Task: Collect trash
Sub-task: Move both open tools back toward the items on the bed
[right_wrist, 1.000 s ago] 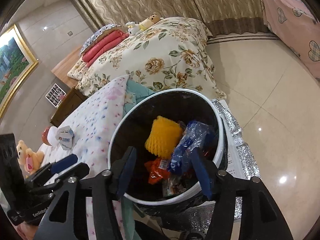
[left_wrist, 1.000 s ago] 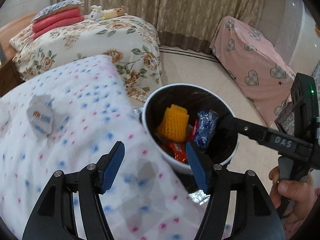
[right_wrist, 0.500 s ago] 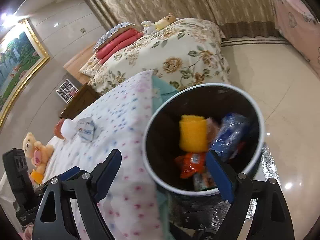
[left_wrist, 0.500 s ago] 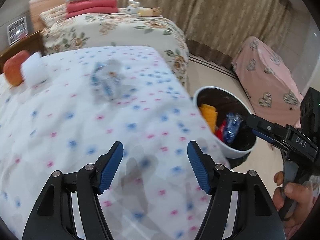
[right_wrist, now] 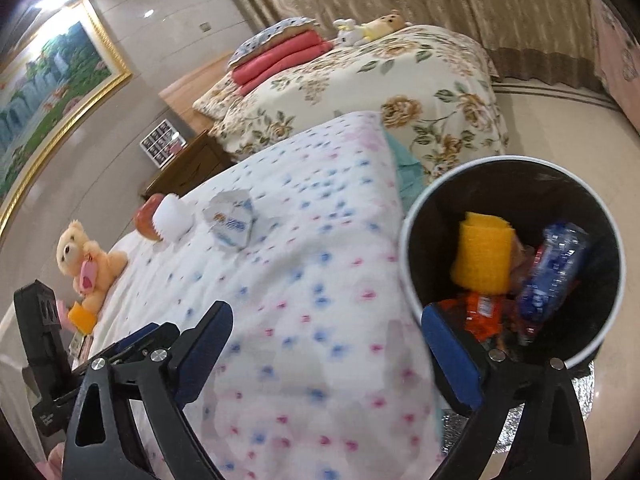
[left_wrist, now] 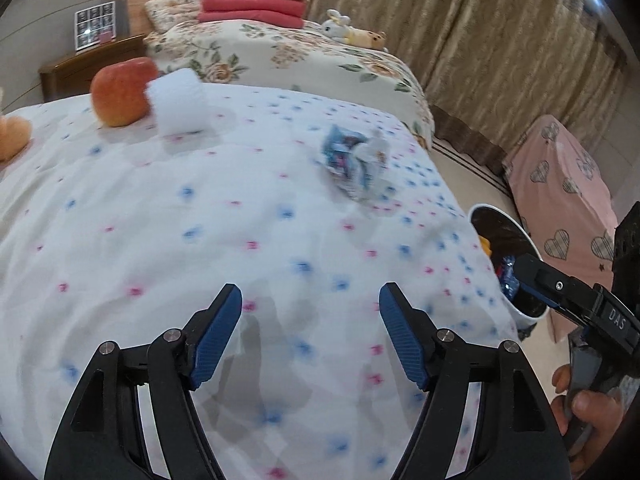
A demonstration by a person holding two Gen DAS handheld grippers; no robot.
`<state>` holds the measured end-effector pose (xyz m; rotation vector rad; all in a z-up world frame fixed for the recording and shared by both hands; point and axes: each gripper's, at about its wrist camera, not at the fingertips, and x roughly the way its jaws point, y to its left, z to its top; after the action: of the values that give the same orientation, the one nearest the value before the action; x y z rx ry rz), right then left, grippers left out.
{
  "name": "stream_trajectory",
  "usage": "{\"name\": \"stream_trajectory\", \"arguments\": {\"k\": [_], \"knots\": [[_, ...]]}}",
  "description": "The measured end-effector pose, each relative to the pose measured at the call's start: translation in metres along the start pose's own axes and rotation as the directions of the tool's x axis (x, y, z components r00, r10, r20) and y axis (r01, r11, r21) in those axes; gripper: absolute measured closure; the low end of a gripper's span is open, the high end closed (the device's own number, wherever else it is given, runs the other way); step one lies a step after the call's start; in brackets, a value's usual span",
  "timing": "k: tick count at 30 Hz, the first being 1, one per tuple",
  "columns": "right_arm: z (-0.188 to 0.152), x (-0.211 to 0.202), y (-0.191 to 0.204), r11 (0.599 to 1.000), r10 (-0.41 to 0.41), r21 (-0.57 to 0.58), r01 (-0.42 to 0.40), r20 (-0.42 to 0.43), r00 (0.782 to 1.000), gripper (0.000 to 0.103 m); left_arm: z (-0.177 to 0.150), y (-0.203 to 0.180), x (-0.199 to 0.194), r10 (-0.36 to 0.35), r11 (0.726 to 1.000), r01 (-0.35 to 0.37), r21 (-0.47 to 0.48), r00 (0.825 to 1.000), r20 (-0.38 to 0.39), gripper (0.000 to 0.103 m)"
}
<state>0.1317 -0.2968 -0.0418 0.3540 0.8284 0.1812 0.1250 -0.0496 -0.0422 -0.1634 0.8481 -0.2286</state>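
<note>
a crumpled blue-and-white paper wrapper [left_wrist: 354,160] lies on the white bedspread with pink and blue dots [left_wrist: 168,232], well ahead of the left gripper [left_wrist: 310,340], whose blue-padded jaws have just been opening and hold nothing. a red apple [left_wrist: 120,92] and a white foam block [left_wrist: 178,106] sit touching farther back. beside the bed stands the round white-rimmed bin with a black liner [right_wrist: 600,208], holding a yellow foam net and snack packets. the right gripper [right_wrist: 326,356], jaws just widened and empty, hangs over the bed edge near the bin

Soft dotted cloth bedspread [left_wrist: 248,208], crinkled glossy wrapper [left_wrist: 354,160], ribbed matt blue fingers [left_wrist: 218,340].
</note>
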Motion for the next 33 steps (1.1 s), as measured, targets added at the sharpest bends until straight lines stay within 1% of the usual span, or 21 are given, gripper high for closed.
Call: {"name": "stream_trajectory", "arguments": {"k": [6,10,17,26,33], "knots": [[-0.001,0.016,0.019,1.0,0.019,-0.017,-0.019,-0.019,1.0,0.006,0.004,0.028,-0.004,0.042,0.998,-0.042,-0.041,0.999,0.014,0.029],[-0.001,0.026,0.031,0.999,0.016,-0.042,-0.018,-0.027,1.0,0.006,0.011,0.044,-0.005,0.067,0.996,-0.066,-0.064,0.997,0.025,0.029],[0.007,0.044,0.049,0.997,0.034,-0.062,-0.036,-0.033,0.999,0.006,0.026,0.07,-0.002,0.112,0.99,-0.109,-0.089,0.993,0.033,0.028],[0.018,0.069,0.066,0.995,0.056,-0.081,-0.061,-0.058,0.997,0.006,0.048,0.091,0.013,0.139,0.985,-0.135,-0.104,0.99,0.031,0.028],[0.033,0.088,0.073,0.994,0.064,-0.083,-0.069,-0.053,0.997,0.006,0.071,0.102,0.033,0.157,0.983,-0.153,-0.106,0.987,0.034,0.028]]}}
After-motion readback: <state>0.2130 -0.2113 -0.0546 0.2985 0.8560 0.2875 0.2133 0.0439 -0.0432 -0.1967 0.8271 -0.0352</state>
